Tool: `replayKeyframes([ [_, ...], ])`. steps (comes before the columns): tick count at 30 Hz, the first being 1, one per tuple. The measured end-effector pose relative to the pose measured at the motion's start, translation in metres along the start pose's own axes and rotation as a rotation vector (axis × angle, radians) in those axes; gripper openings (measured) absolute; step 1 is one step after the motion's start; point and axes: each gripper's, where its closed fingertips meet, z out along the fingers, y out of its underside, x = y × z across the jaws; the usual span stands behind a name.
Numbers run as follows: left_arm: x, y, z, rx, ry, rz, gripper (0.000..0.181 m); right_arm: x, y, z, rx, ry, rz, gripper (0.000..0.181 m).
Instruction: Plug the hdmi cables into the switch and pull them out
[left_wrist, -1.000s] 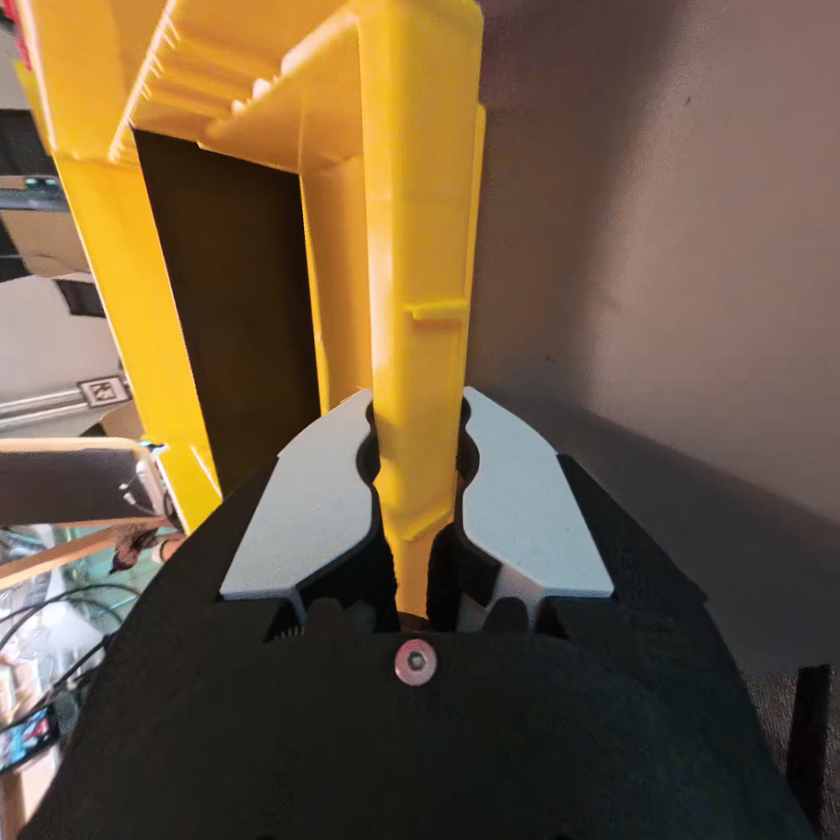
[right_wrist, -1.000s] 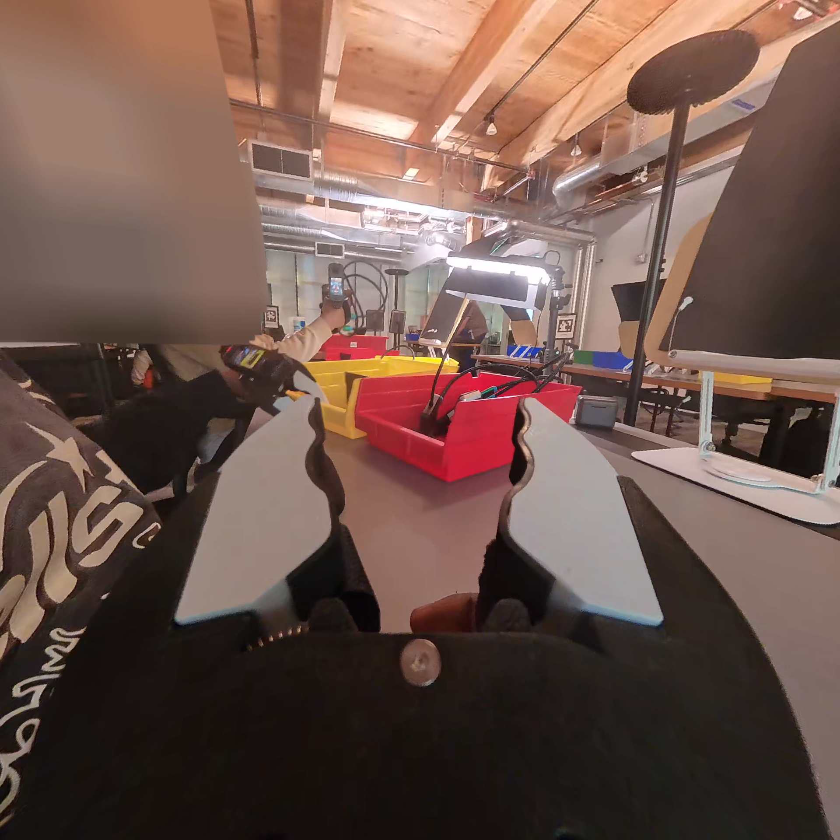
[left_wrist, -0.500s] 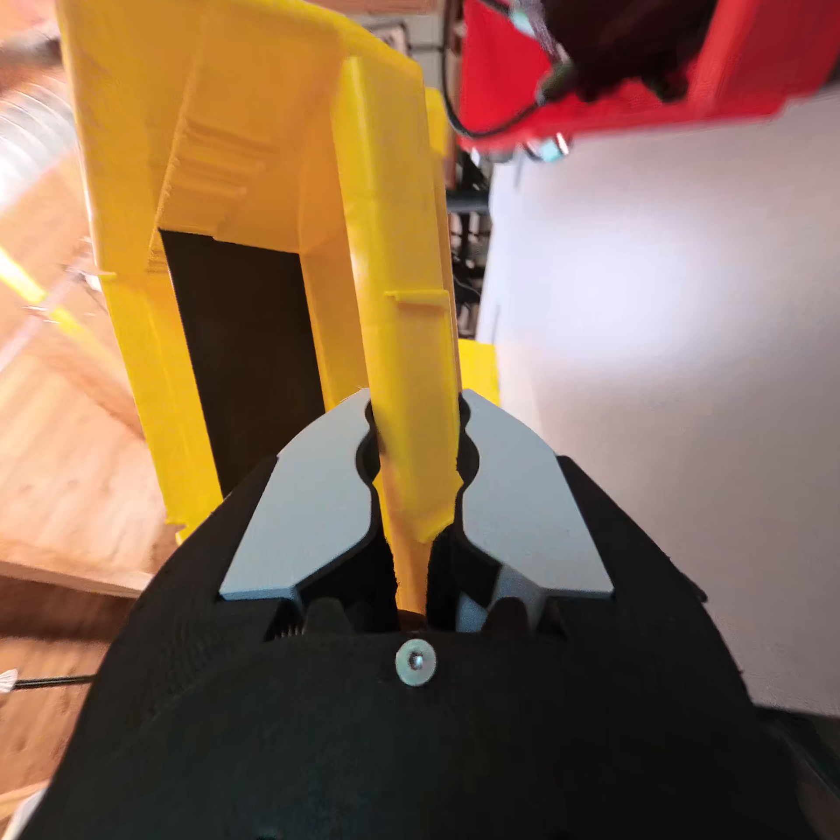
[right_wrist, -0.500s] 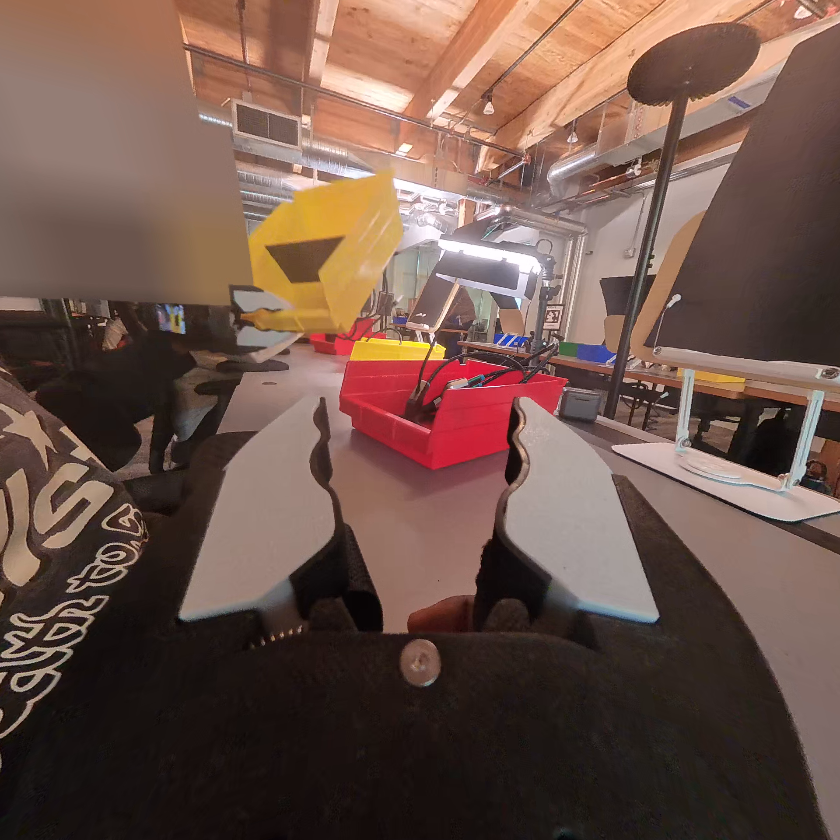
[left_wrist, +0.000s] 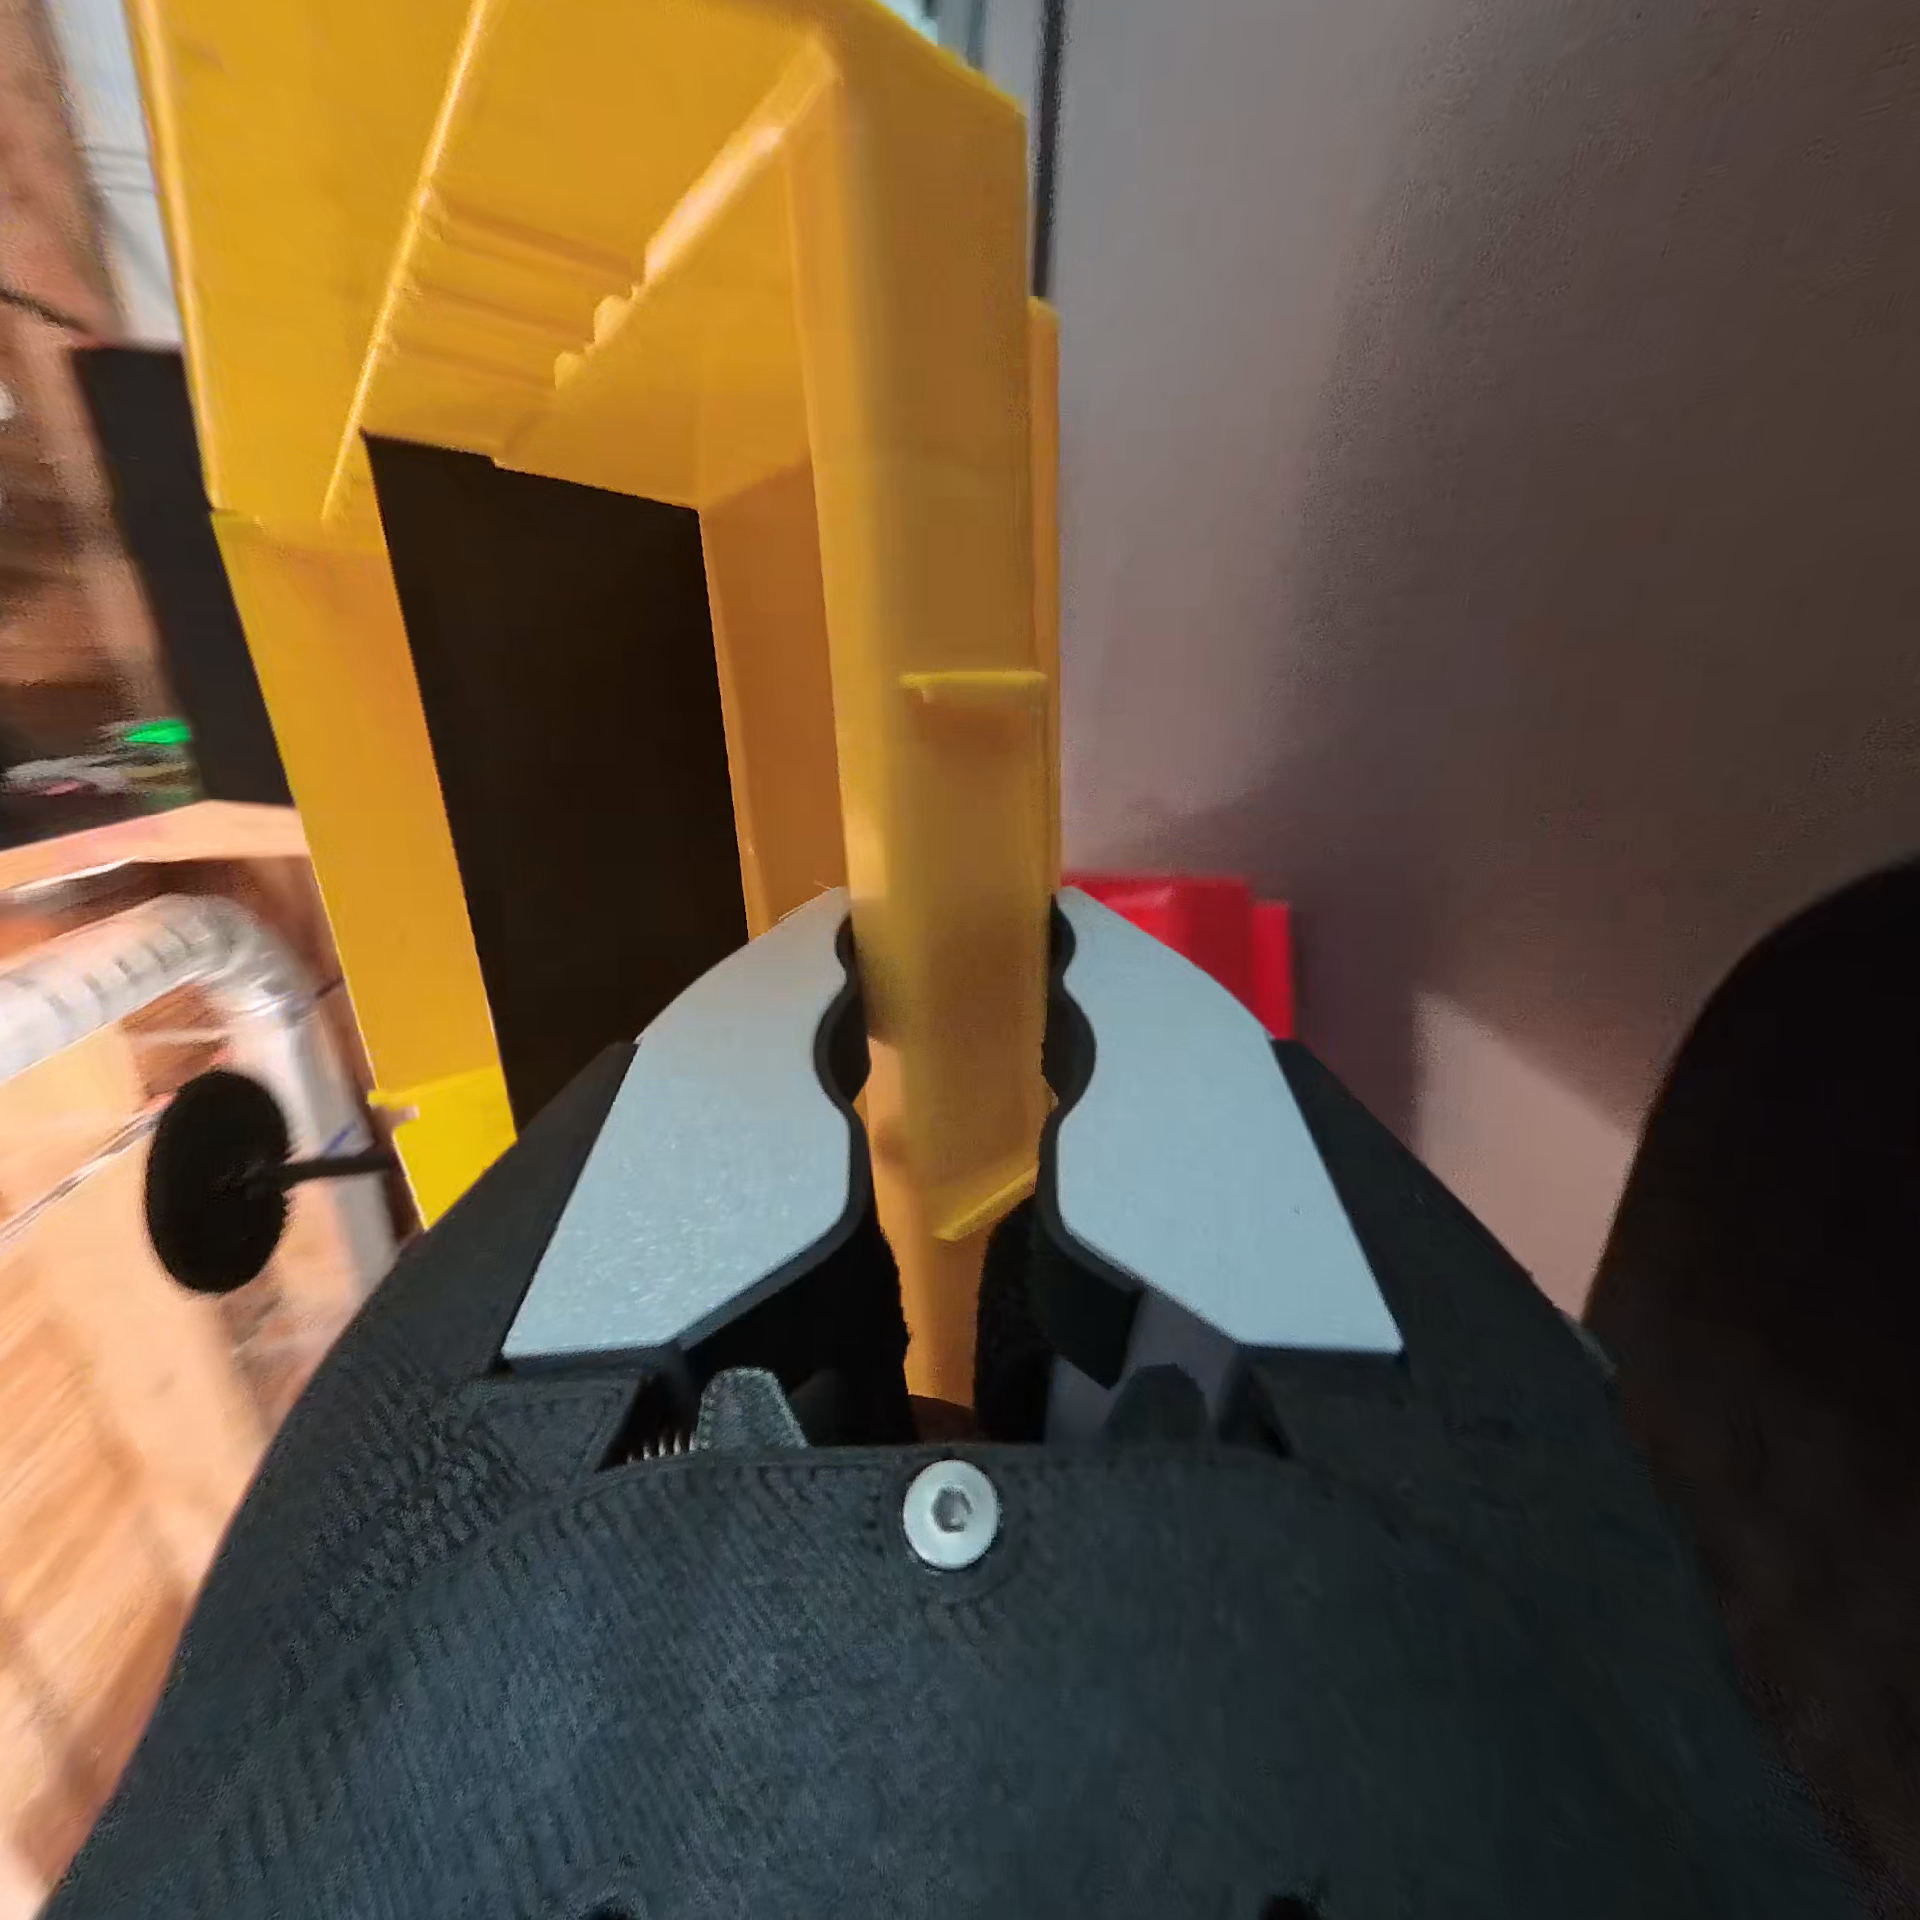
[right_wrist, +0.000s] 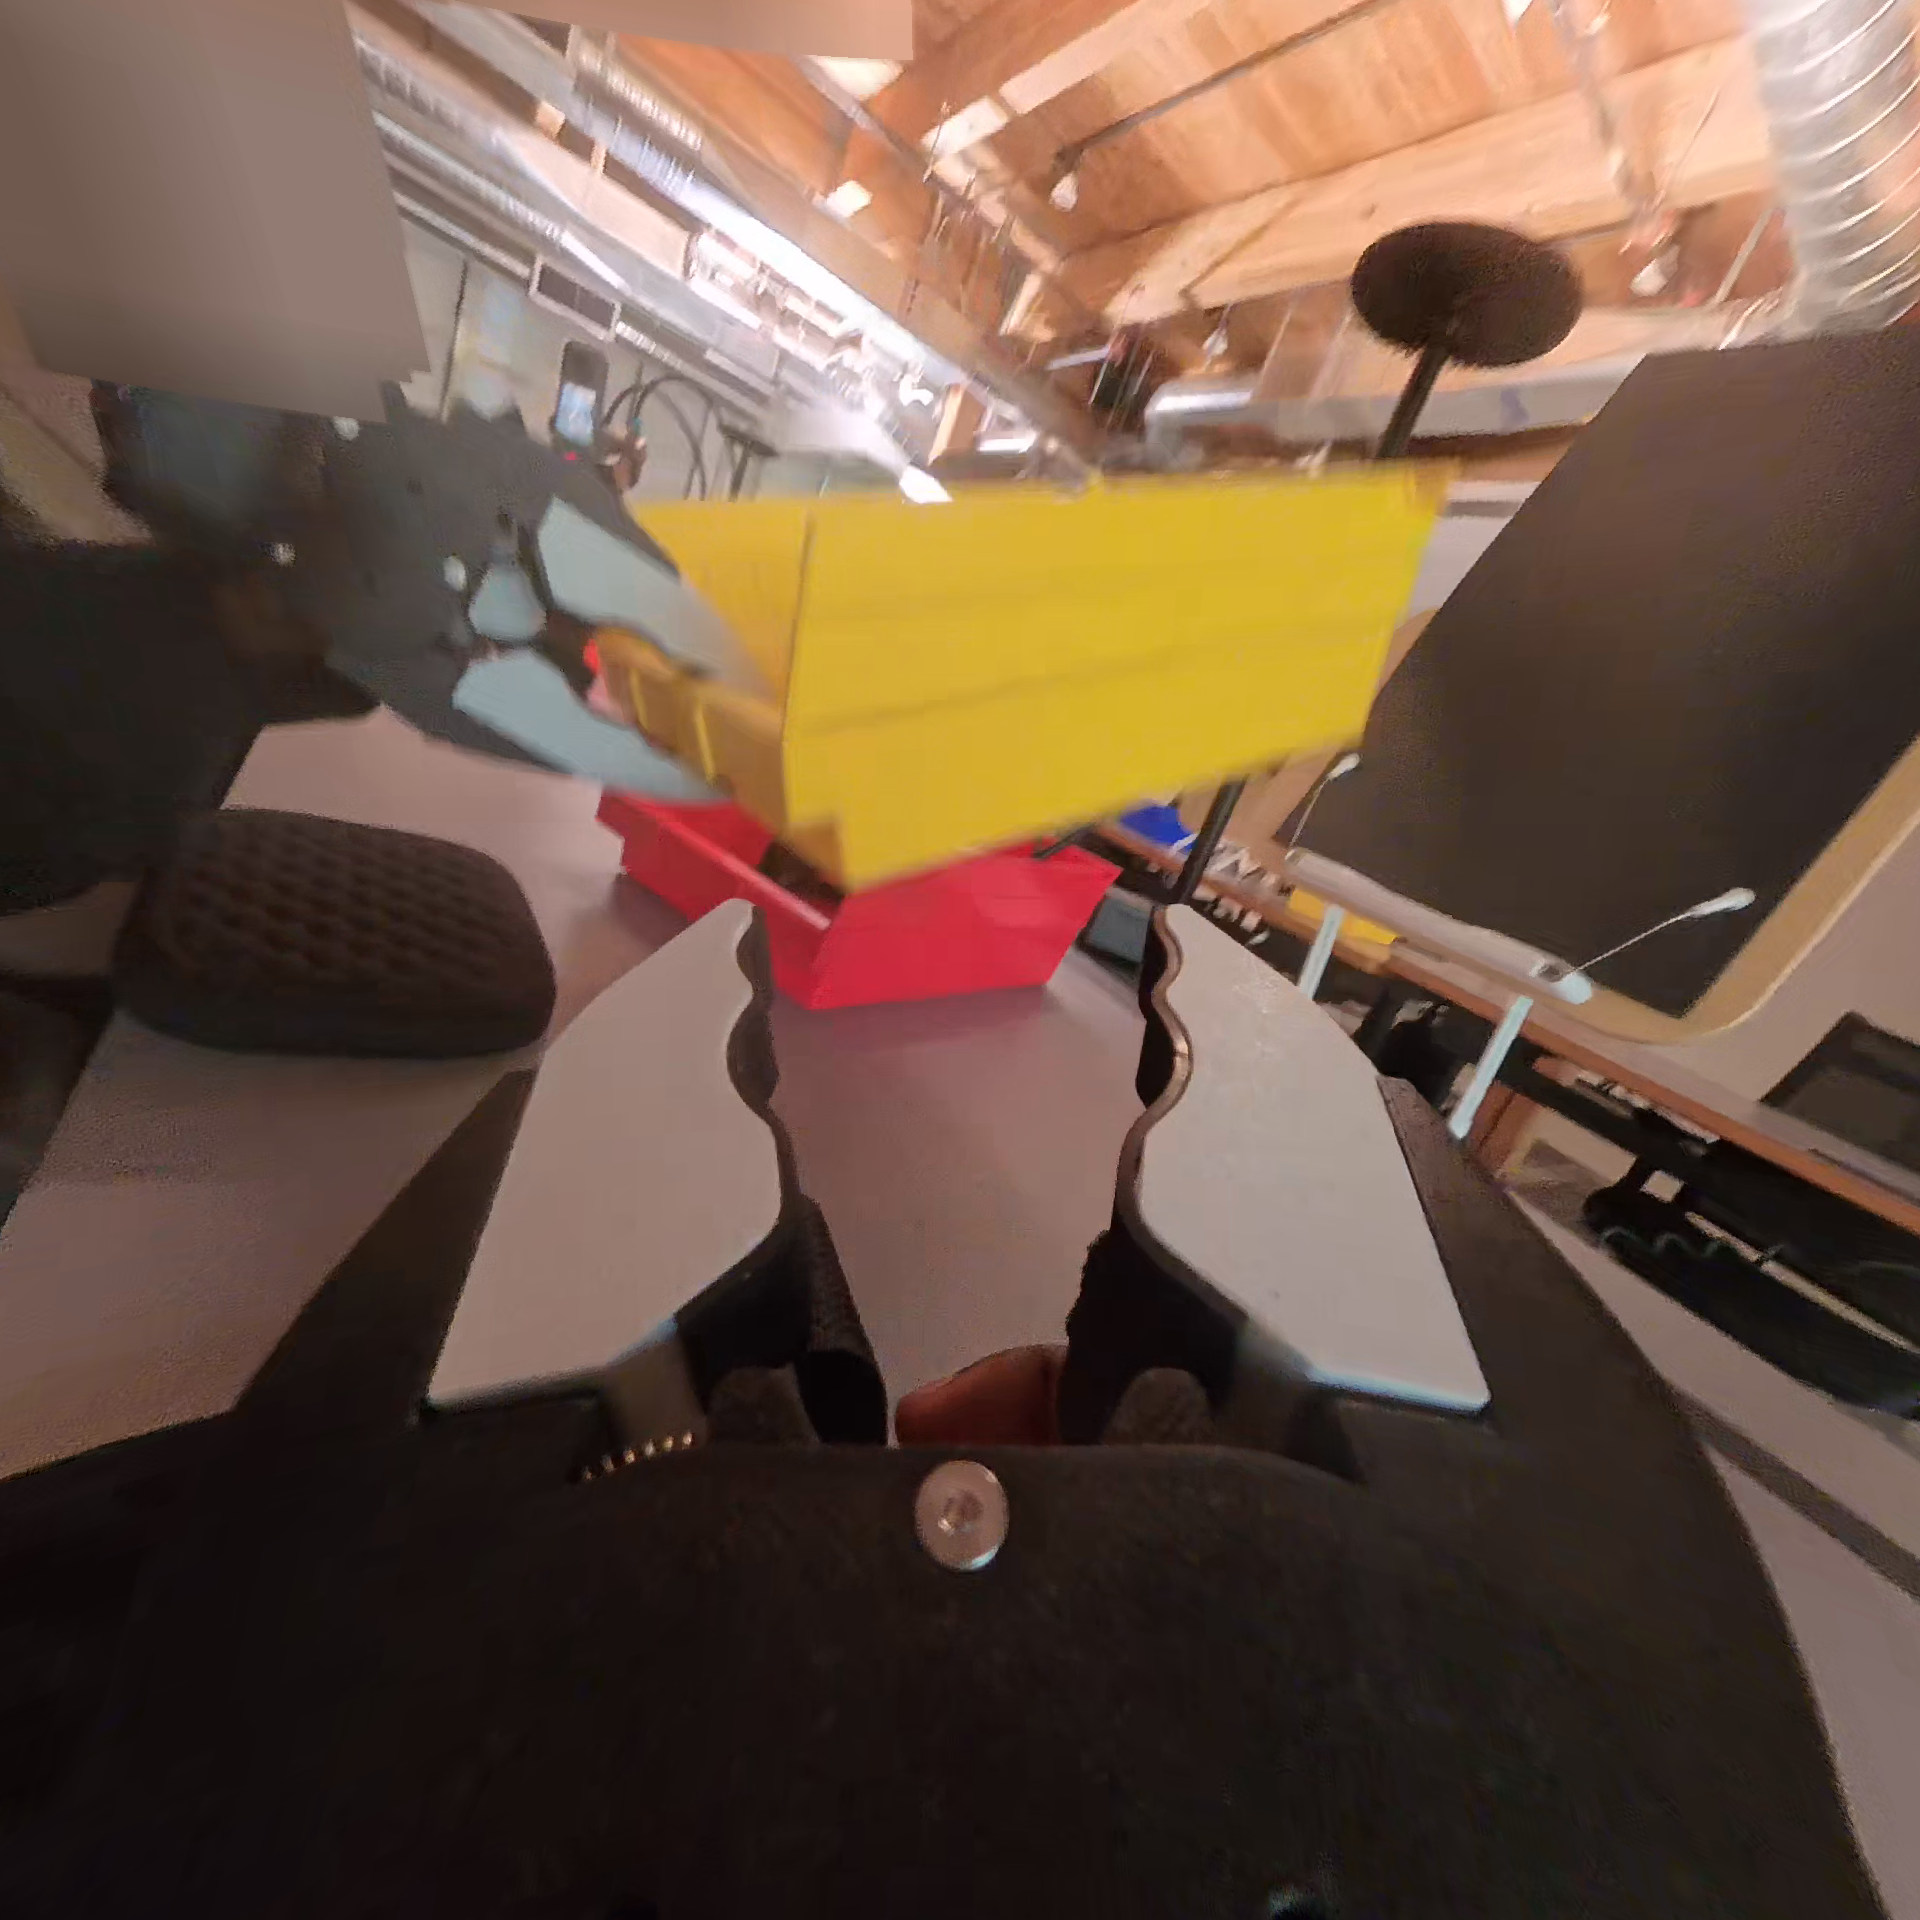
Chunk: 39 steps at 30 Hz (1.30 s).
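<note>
Above the red bin on the grey table, swung in from the upper left since half a second ago: yellow bin, wall pinched by left gripper. Right gripper spread, holding nothing. HDMI cables and switch hidden, formerly visible in that red bin.

Grey tabletop under wooden beamed ceiling, silver ducts overhead
</note>
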Motion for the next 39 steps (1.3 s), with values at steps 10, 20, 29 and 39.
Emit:
replayKeyframes([
  [10,0.047,-0.086,0.037,0.093,0.201,0.055,0.032,0.059,-0.049,-0.051,0.342,0.275,0.213,0.038],
  [20,0.081,-0.099,0.065,0.085,0.300,-0.037,0.033,0.047,-0.040,-0.040,0.244,0.234,0.138,0.035],
  [29,0.047,-0.090,0.007,0.357,0.347,-0.574,0.094,-0.003,-0.005,-0.002,-0.134,0.057,-0.035,0.046],
  [39,0.059,0.093,0.016,-0.054,0.258,-0.714,0.070,-0.052,0.103,0.057,-0.953,-0.066,-0.496,0.071],
])
